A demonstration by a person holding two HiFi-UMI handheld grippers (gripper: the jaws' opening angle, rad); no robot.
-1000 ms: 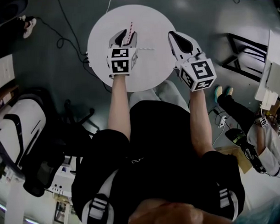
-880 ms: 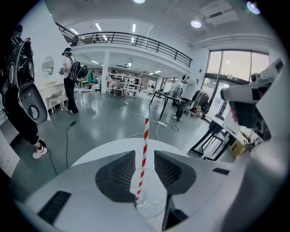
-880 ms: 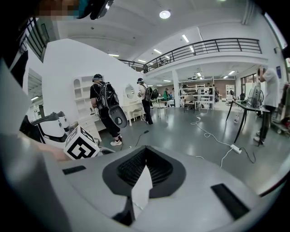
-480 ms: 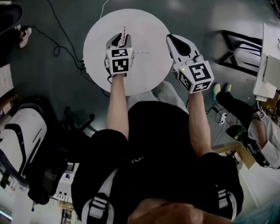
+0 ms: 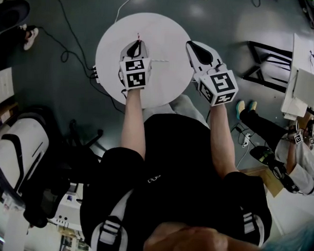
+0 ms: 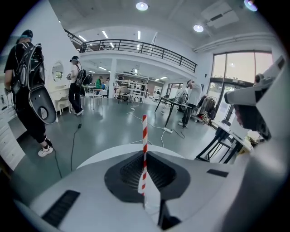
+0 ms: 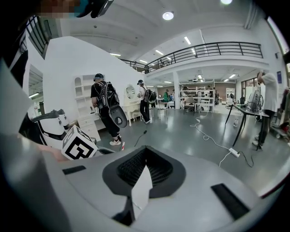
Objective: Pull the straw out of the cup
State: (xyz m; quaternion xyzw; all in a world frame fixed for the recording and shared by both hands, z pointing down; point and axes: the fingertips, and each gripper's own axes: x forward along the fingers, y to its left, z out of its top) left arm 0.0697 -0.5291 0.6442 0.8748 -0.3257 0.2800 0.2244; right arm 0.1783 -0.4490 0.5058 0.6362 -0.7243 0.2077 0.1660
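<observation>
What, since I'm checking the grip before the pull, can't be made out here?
- Cup: hidden under the left gripper in the head view, below its closing jaws in the left gripper view.
- Straw: stands between those jaws; its lower end is hidden by them; in the head view only a tiny tip shows.

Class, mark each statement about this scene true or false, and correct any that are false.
1. The straw is striped red and white. True.
2. The left claw has nothing between its jaws. False: the straw stands upright between them, and the jaws are closing on it.
3. The table under both claws is round and white. True.
4. The right claw is holding the straw. False: its jaws are together with nothing between them, and it is apart from the straw.
</observation>
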